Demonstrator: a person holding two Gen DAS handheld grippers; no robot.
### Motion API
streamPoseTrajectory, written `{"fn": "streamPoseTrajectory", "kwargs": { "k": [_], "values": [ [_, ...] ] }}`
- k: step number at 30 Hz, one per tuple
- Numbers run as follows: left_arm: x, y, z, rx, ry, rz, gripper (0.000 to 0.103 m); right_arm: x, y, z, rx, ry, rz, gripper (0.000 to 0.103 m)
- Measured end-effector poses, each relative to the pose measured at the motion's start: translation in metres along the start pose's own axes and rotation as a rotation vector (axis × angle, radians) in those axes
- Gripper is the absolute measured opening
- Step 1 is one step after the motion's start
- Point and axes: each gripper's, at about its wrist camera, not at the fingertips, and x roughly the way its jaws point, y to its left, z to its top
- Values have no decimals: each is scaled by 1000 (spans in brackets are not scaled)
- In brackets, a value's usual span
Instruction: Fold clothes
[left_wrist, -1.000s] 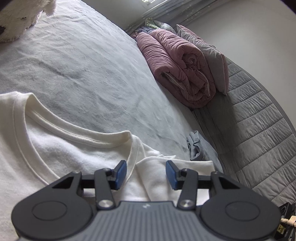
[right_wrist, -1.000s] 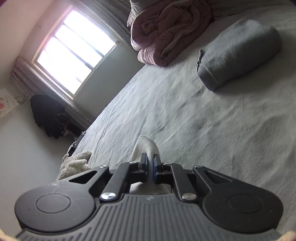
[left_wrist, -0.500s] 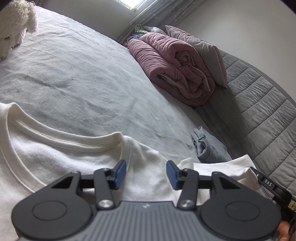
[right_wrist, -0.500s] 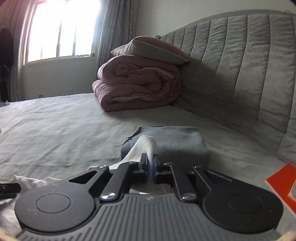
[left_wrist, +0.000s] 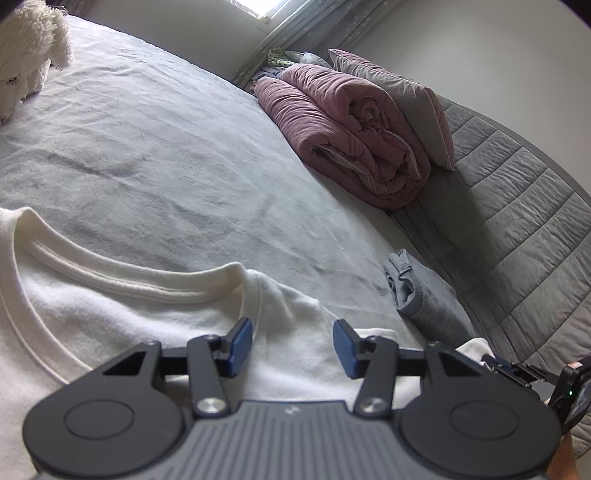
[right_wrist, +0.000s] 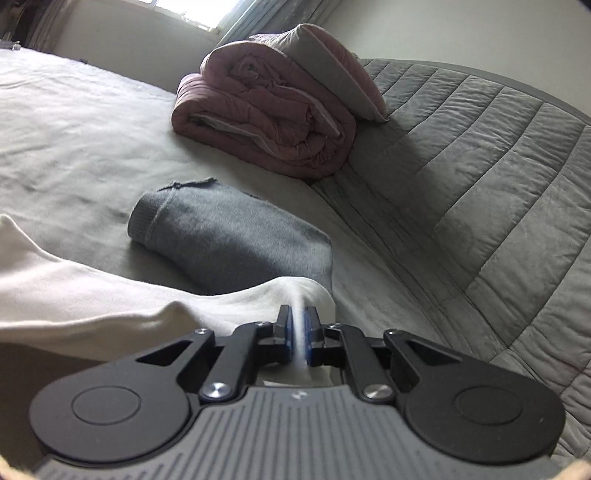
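The right gripper (right_wrist: 299, 334) pinches a fold of the white sweatshirt (right_wrist: 92, 295), its jaws pressed tight on the cloth. The left gripper (left_wrist: 293, 347) has its jaws spread wide over the sweatshirt's chest, just below the collar (left_wrist: 122, 275). The sweatshirt lies on the grey bed (left_wrist: 166, 147). A folded grey sweater (right_wrist: 236, 240) sits just beside it. A rolled pink quilt (right_wrist: 266, 110) rests far back by the headboard (right_wrist: 480, 166).

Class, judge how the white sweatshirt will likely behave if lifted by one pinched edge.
Probably floppy: the white sweatshirt sags in soft folds away from the right gripper shut on its edge. Likely light, since that thin pinch holds it. Its thick ribbed collar may keep some shape.
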Motion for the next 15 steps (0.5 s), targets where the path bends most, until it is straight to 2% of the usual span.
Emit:
{"fn": "streamPoseTrajectory", "kwargs": {
  "k": [3, 6, 7, 8, 9, 10, 13, 15],
  "values": [
    [-1, 1, 0, -5, 1, -3, 50, 7, 4, 0, -16, 52, 46, 9],
    [-1, 1, 0, -8, 1, -4, 50, 11, 0, -3, 18, 105, 123, 17],
    [-1, 1, 0, -8, 1, -3, 50, 12, -4, -2, 42, 122, 149, 24],
    [-1, 1, 0, -8, 1, -3, 50, 11, -11, -1, 83, 134, 188, 30],
    [-1, 1, -1, -7, 1, -3, 50, 10, -19, 0, 134, 144, 229, 41],
    [-2, 1, -1, -6, 1, -2, 50, 9, -28, 0, 186, 154, 271, 47],
    [-2, -1, 0, -2, 3, 2, 50, 4, -57, 0, 342, 185, 363, 48],
    [-4, -4, 1, 10, 12, 3, 50, 0, -79, -3, 441, 189, 386, 49]
  ]
}}
